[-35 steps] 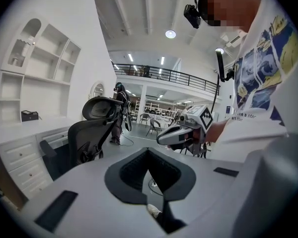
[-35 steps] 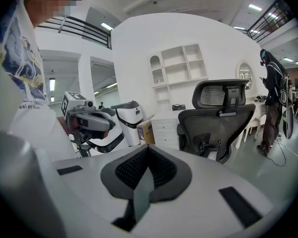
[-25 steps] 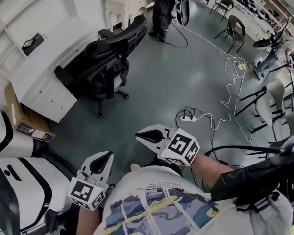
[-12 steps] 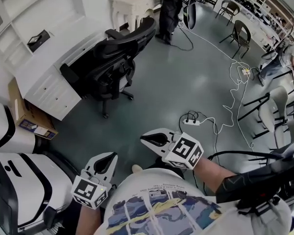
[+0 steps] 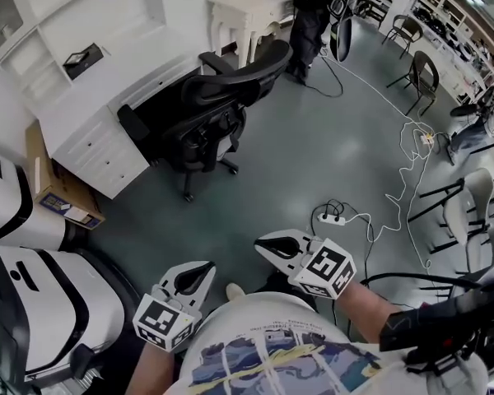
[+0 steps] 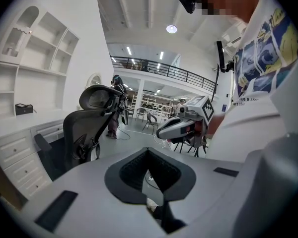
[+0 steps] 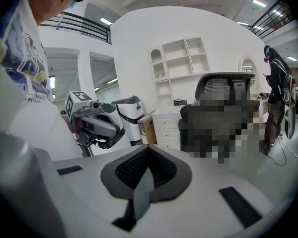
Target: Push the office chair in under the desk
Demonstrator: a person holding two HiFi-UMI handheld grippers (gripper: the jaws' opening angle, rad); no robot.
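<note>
The black office chair stands against the front of the white desk, with its backrest towards the room. Both grippers hang close to my body, well short of the chair and apart from it. My left gripper is shut with nothing in it, and so is my right gripper. In the left gripper view the shut jaws point past the chair, with the right gripper beside them. In the right gripper view the chair's headrest shows ahead of the shut jaws.
White drawers sit under the desk's near end, with a cardboard box beside them. White machines stand at the left. A power strip and cables lie on the floor to the right. Spare chairs and a standing person are further off.
The head view has shifted, so the chair and desk now sit lower and further right in it. Both grippers have kept still and shut. The chair has not moved against the desk.
</note>
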